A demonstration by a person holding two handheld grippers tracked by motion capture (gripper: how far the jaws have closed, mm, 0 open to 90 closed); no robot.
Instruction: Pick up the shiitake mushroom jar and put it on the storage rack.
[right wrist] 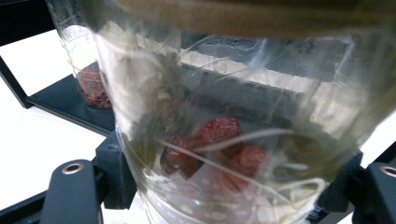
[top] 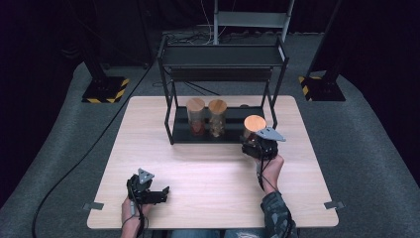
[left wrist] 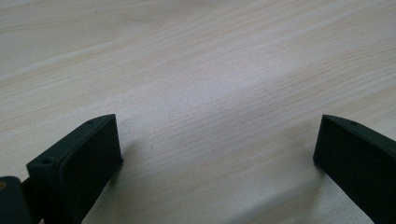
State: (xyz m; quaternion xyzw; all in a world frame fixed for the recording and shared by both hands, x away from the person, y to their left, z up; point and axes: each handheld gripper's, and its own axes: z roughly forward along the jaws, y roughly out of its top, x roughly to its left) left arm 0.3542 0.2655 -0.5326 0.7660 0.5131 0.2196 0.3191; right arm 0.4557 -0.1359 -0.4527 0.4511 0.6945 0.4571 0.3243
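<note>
High view – three jars point(top: 254, 128), one in right gripper point(top: 258, 147)

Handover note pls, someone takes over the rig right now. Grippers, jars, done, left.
Right gripper: shut on the third jar, red fruit inside, at the right end of the rack, by its lower shelf.
Left gripper: open, holding nothing, low over the table near the front left.
Done: two jars stand side by side on the lower shelf.
Left: probably seat the third jar beside them and release.
</note>
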